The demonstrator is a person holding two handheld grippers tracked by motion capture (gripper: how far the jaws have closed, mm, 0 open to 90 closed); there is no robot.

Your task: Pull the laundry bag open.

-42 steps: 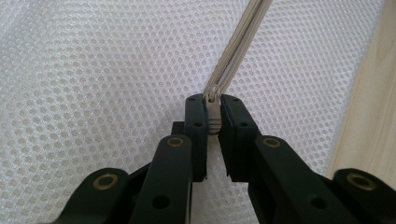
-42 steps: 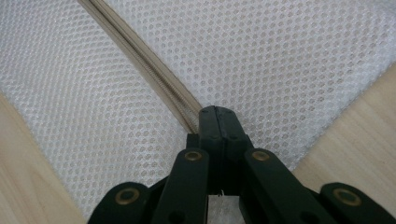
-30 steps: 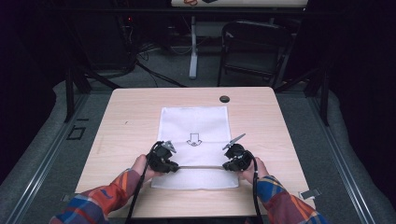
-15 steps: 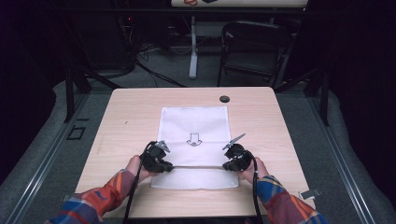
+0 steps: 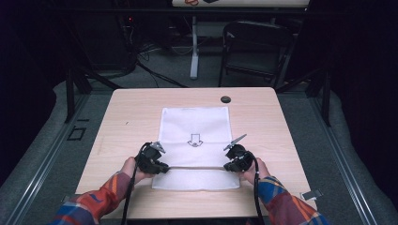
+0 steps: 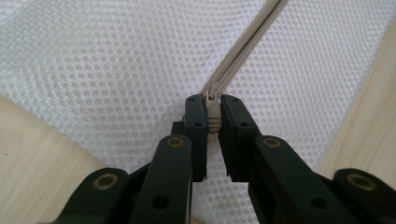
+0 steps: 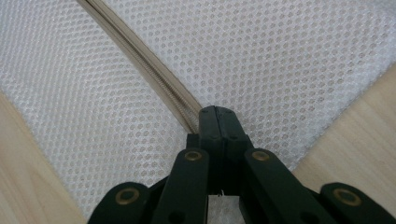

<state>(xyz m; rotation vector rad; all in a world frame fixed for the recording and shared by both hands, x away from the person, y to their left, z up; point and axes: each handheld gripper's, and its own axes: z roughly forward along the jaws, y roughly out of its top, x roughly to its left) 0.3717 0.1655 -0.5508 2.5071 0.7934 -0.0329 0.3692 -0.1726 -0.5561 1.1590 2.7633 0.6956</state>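
White mesh covers the middle of the wooden table (image 5: 131,117): a flat laundry bag (image 5: 195,124) with a small arrow mark (image 5: 195,139) printed near its centre and a beige zipper (image 5: 195,167) running across its near end, from 9 o'clock to 3 o'clock in the high view; the left gripper (image 5: 162,167) sits at the 9 o'clock end of that zipper, and in the left gripper view its jaws stand only a sliver apart, pinched on the pale zipper pull (image 6: 213,112), with the closed teeth running away toward 1 o'clock; the right gripper (image 5: 228,166) sits at the 3 o'clock end, and in the right gripper view its jaws are pressed fully together at the end of the zipper tape, the teeth leading off toward 11 o'clock; whether cloth is caught between them I cannot tell, since the jaw tips hide the spot; both hands rest low on the mesh, sleeves in plaid coming in from 6 o'clock; a small dark disc (image 5: 225,99) lies on the bare wood at 12 o'clock beyond the bag, well apart from both tools; a dark chair (image 5: 253,47) stands on the floor past the table's far edge; nothing lies on the zipper between the two grippers.
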